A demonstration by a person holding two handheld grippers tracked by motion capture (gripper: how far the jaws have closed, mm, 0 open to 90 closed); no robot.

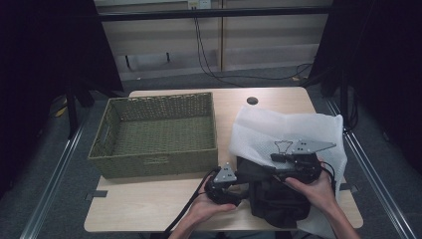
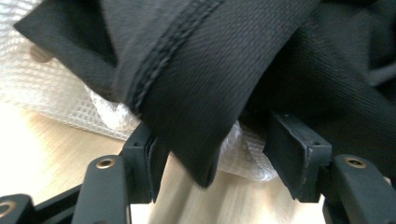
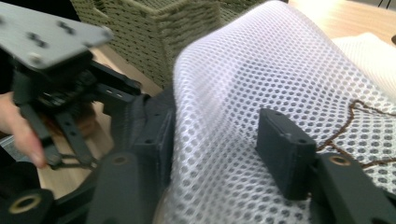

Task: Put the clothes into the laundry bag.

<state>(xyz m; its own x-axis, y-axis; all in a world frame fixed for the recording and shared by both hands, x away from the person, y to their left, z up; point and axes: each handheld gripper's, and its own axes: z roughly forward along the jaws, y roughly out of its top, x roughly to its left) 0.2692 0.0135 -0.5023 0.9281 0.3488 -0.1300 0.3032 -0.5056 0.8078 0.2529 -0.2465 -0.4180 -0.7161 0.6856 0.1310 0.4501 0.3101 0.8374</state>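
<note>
With the left gripper (image 2: 210,158) standing half open around a fold of the black garment (image 1: 276,199) and the right gripper (image 3: 219,149) gaping loosely over the white mesh bag (image 1: 288,130) at the table's near right, both are risking slipping free.

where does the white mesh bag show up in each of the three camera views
High view: the white mesh bag lies on the right half of the table, behind the black garment.
Left gripper view: it peeks out at left and centre beneath the black garment, bag at.
Right gripper view: it covers the centre and right, between the jaws.
Shared landmark: the black garment, also at left centre in the right gripper view.
</note>
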